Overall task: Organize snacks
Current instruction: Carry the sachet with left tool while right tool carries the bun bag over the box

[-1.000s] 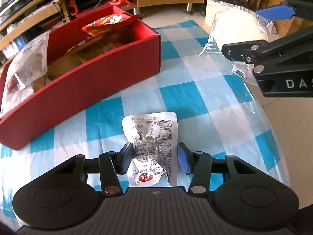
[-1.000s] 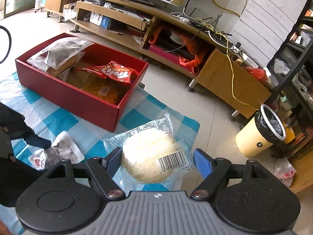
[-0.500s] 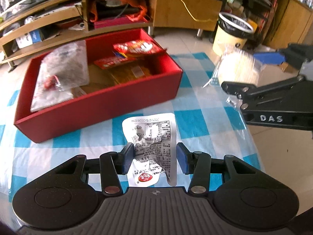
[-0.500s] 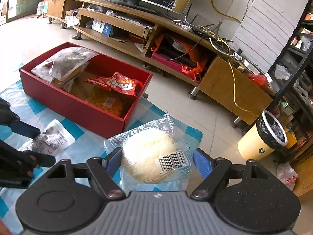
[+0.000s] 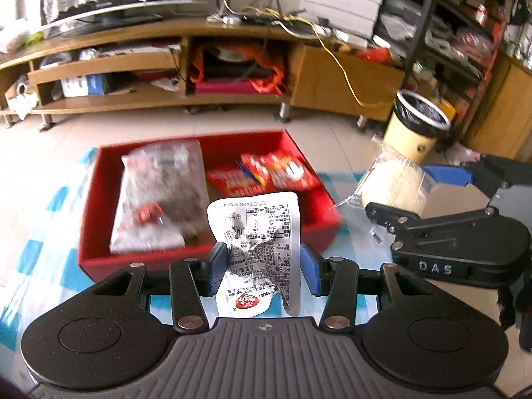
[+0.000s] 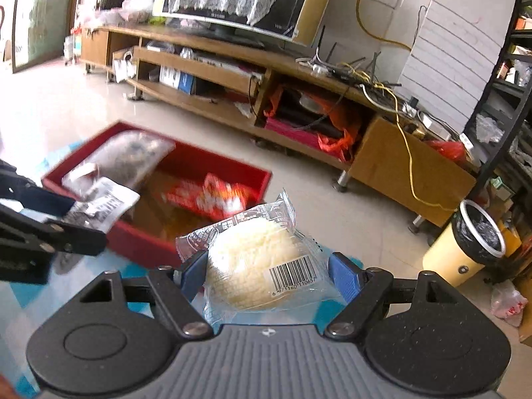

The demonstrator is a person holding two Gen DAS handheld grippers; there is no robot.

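Left wrist view: left tongs (image 5: 262, 271) are clamped on a crinkled white foil sachet with black print and a red logo (image 5: 257, 246), pads pressing both side edges. The sachet stands up between the jaws, long axis along the tongs' pointing line, top edge forward. The open red cardboard box (image 5: 99, 232) lies straight ahead and below the tips; its near wall sits just past the pads, so the sachet already overlaps the box interior in this view. Inside: a large clear bag with dark contents (image 5: 159, 196) ahead-left and red printed snack packs (image 5: 272, 173) ahead-right. The gap between those two is right behind the sachet. Height above the box can't be read; I'd judge it's not yet over the drop spot. Right tongs (image 5: 402, 193) sit off to the right, level with the box's right end.

Right wrist view: right tongs (image 6: 266, 276) are set wide, closed on a round pale shredded-topped bun in a clear wrapper with a barcode label (image 6: 259, 266); both blue pads touch the wrapper. The bun fills the jaw gap, long axis across the jaws. The box lies ahead-left, near corner just beyond the left pad. Left tongs plus sachet are at far left, closer to the box, over the blue-and-white checked cloth on the tabletop (image 6: 129, 272).

Left likely goes first.
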